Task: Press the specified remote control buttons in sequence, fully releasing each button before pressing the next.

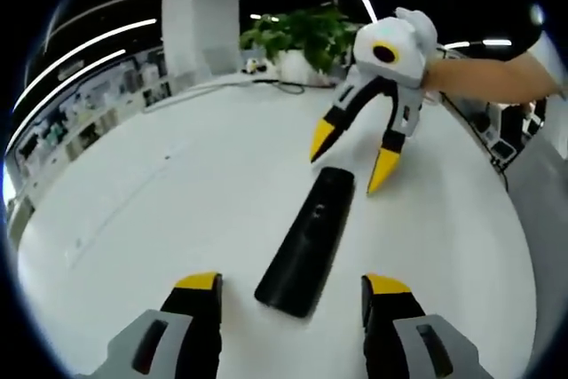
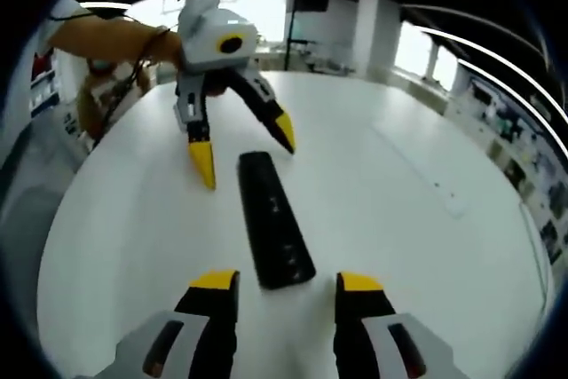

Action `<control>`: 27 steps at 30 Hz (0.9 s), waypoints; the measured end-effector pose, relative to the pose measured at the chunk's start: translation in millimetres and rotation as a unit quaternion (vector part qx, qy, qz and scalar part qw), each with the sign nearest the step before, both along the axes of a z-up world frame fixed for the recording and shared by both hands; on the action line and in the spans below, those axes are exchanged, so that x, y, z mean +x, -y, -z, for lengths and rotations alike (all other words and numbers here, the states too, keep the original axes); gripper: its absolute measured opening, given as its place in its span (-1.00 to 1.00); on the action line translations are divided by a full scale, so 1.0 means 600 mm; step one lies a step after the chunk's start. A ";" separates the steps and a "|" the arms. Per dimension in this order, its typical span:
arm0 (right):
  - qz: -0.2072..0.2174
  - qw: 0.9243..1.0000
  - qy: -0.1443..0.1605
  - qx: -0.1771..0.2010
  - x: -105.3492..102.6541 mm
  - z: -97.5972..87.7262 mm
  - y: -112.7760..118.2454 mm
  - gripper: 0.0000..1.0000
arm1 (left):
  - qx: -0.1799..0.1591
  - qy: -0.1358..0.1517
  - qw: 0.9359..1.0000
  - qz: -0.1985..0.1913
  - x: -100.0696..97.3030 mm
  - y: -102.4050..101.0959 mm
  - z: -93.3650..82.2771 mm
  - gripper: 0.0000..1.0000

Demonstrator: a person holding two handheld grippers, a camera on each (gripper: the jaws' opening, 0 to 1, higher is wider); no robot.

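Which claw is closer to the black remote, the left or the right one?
Too close to call. The left claw and the right claw each stand open at opposite ends of the black remote, neither touching it.

Open white table (image 1: pixel 177 193) surrounds the black remote (image 1: pixel 309 239); both spread claws flank its ends, nothing blocking between.

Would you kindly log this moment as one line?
long black remote control flat on white table | left gripper open | right gripper open | no contact
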State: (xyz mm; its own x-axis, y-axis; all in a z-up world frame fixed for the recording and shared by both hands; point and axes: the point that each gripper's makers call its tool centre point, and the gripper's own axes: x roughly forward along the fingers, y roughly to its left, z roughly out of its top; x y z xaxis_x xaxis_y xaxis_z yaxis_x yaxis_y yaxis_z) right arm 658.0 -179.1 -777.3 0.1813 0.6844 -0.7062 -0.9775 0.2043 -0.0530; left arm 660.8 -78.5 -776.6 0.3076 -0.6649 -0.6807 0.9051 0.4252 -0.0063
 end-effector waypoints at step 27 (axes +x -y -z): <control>-0.059 0.998 -0.022 -0.024 0.000 0.008 -0.019 -0.30 | 0.015 -0.018 0.998 0.052 0.002 0.012 0.004 -0.16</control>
